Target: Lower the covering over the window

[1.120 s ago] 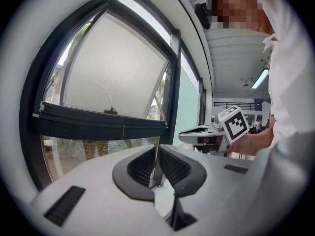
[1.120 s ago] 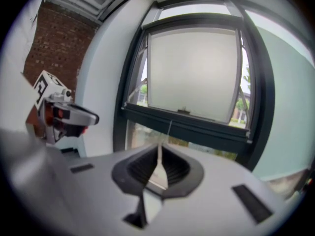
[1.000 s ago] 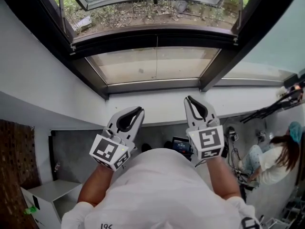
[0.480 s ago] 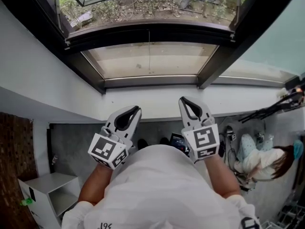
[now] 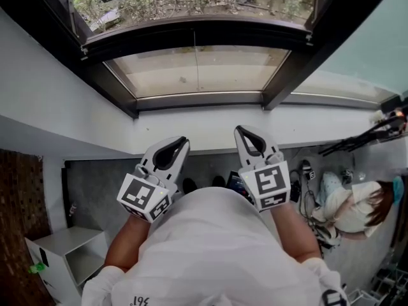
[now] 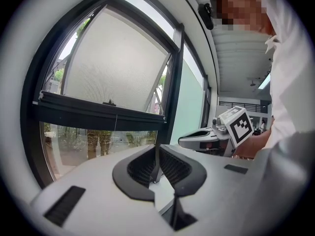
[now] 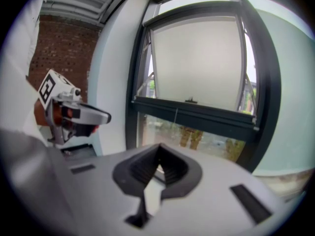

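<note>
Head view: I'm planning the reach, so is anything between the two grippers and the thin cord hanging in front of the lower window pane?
Nothing visible does. The left gripper and right gripper, both shut and empty, point at the window with only open air ahead up to the cord.

I see window (image 5: 197, 69): dark frame, upper sash tilted outward, lower pane clear and uncovered. Covering (image 6: 98, 113) looks bunched up as a dark bar across mid-height. Thin cord (image 6: 116, 122) hangs from its middle over the lower pane.
</note>
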`<action>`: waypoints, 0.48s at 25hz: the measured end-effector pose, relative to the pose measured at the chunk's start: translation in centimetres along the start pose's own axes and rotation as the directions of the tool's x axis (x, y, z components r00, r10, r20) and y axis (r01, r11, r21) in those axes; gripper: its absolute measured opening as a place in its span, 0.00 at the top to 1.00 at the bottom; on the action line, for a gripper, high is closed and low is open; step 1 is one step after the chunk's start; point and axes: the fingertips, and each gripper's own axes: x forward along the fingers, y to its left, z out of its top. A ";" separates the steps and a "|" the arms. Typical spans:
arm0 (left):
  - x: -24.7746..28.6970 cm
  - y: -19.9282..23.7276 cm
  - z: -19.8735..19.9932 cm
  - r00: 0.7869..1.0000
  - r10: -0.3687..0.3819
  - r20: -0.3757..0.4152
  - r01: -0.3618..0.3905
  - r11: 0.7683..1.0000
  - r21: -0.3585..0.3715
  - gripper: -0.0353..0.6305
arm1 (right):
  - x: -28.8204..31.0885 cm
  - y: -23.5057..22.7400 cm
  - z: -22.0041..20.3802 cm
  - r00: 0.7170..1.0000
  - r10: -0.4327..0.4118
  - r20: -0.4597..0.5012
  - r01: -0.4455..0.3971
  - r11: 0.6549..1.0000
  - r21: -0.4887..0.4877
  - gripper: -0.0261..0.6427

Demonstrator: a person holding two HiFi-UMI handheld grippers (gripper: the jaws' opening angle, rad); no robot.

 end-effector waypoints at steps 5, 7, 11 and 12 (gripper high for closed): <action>0.3 -0.2 -0.1 1.000 -0.008 -0.007 0.008 1.000 0.003 0.89 | 0.1 -0.1 0.1 1.000 0.004 0.002 -0.004 1.000 -0.001 0.93; 0.4 -0.3 -0.1 1.000 -0.011 -0.009 0.011 1.000 0.003 0.89 | 0.2 -0.3 0.1 1.000 0.005 0.003 -0.005 1.000 0.004 0.93; 0.6 -0.1 -0.1 1.000 -0.011 -0.013 0.011 1.000 0.003 0.89 | 0.5 -0.8 0.5 1.000 0.005 0.005 -0.005 1.000 0.004 0.93; 0.6 -0.1 0.0 1.000 -0.010 -0.012 0.010 1.000 0.003 0.89 | 0.5 -0.8 0.6 1.000 0.006 0.007 -0.006 1.000 0.002 0.93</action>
